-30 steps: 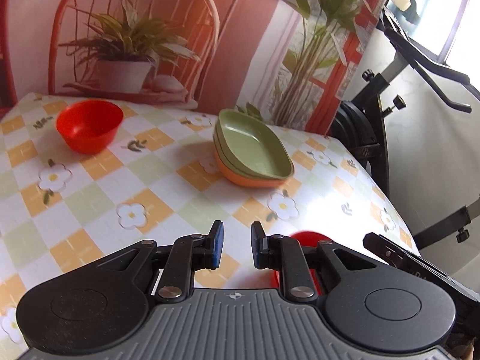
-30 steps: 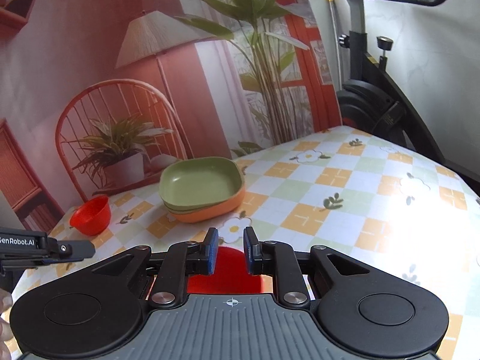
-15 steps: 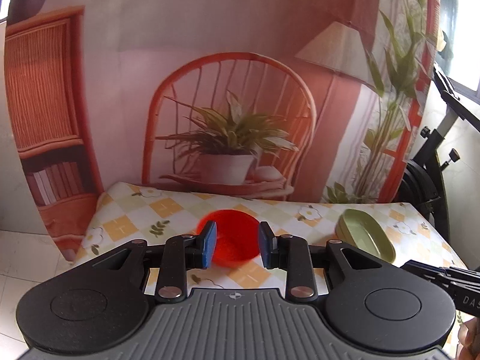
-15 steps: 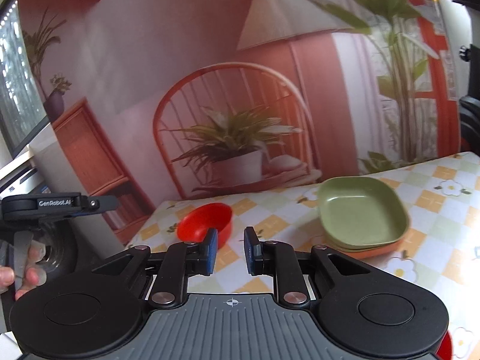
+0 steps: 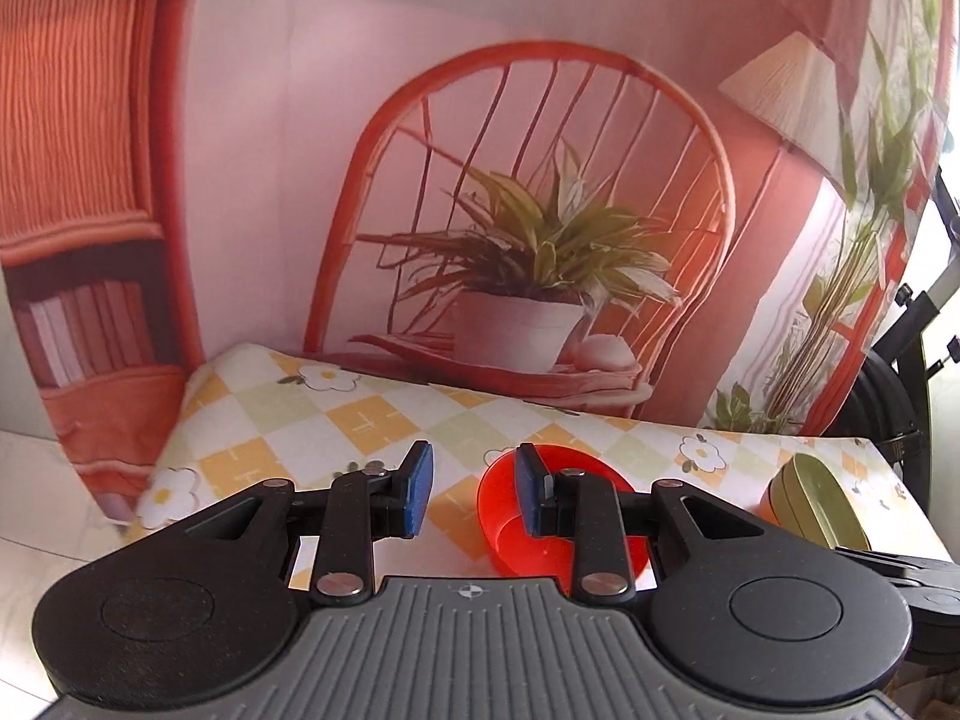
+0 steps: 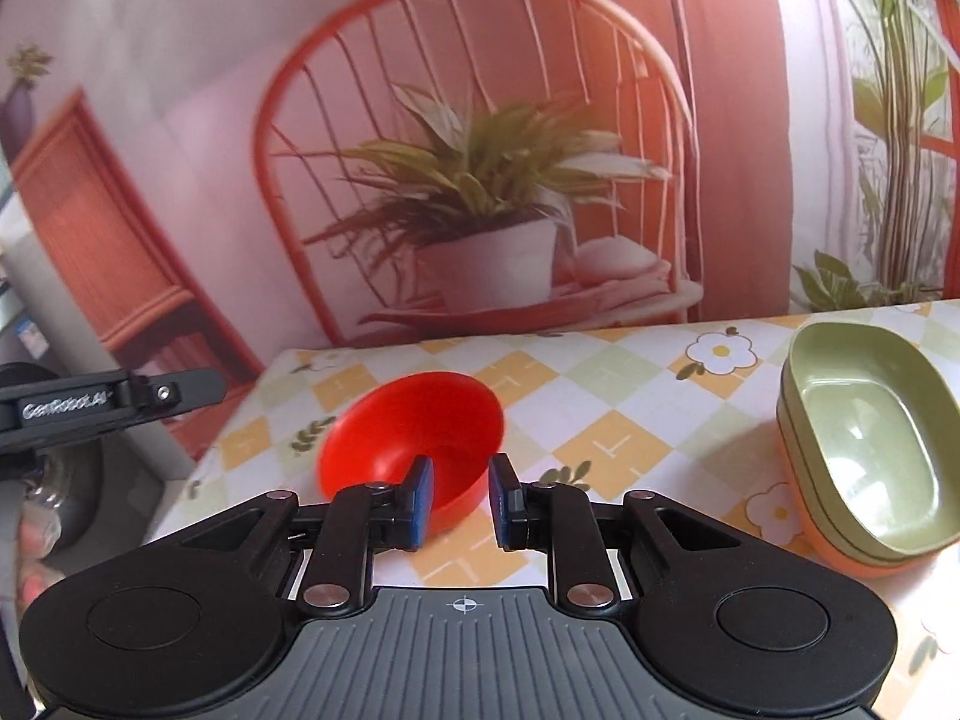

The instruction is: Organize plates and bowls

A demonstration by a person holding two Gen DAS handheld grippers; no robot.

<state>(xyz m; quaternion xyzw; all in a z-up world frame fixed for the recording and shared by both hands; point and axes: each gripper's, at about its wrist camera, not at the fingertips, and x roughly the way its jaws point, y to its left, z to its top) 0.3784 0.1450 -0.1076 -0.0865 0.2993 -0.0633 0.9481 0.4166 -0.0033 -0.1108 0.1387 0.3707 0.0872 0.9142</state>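
Observation:
A red bowl (image 6: 414,429) sits on the checked tablecloth near the table's left end. My right gripper (image 6: 461,499) is open, its fingertips just at the bowl's near rim with nothing clamped between them. My left gripper (image 5: 473,489) is also open. In the left wrist view the red bowl (image 5: 561,525) lies just right of the gap, partly hidden behind the right finger (image 5: 531,486). Green plates stacked on an orange one (image 6: 864,444) stand to the right, and show at the right edge as a plate stack (image 5: 819,501).
The tablecloth (image 6: 606,450) ends at a left edge close to the bowl. A printed backdrop (image 5: 522,276) of a chair and plant hangs behind the table. The left gripper's body (image 6: 90,408) and a hand (image 6: 30,546) show at the left. An exercise bike (image 5: 918,324) stands far right.
Both views have swung from the table's right side toward the far red bowl, which is now much closer. The left jaws have opened a little wider. The plate stack has not moved.

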